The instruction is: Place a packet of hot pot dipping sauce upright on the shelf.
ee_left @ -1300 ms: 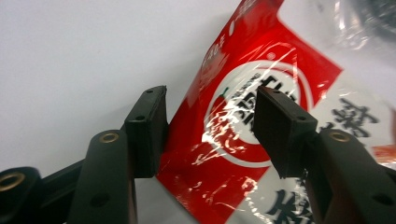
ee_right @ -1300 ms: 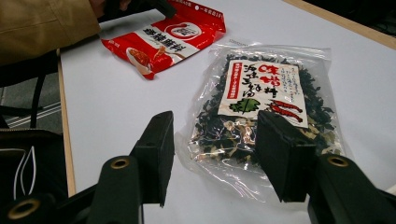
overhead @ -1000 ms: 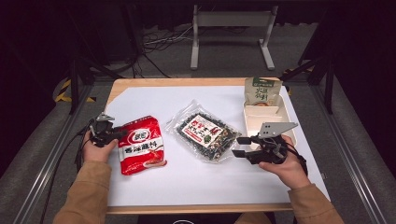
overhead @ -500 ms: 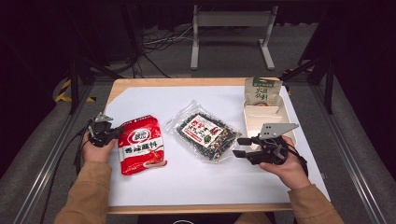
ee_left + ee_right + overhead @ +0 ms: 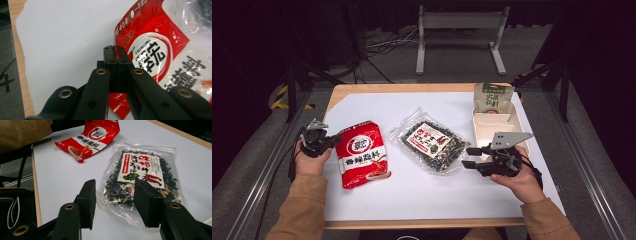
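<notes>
Left claw [image 5: 331,141] clamped on upper left edge of red snack bag [image 5: 362,160]; bag flat on table [image 5: 412,200], long axis near-to-far. Right claw [image 5: 469,157] wide, just beside clear seaweed bag [image 5: 432,146].

Red packet [image 5: 361,159]: glossy foil, white label with dark characters, lying flat on table's left side, left edge pinched between left gripper [image 5: 115,50] jaws. Clear bag [image 5: 430,141]: dark dried contents, white label with red print, flat at table's middle, just beside red packet, apart.
</notes>
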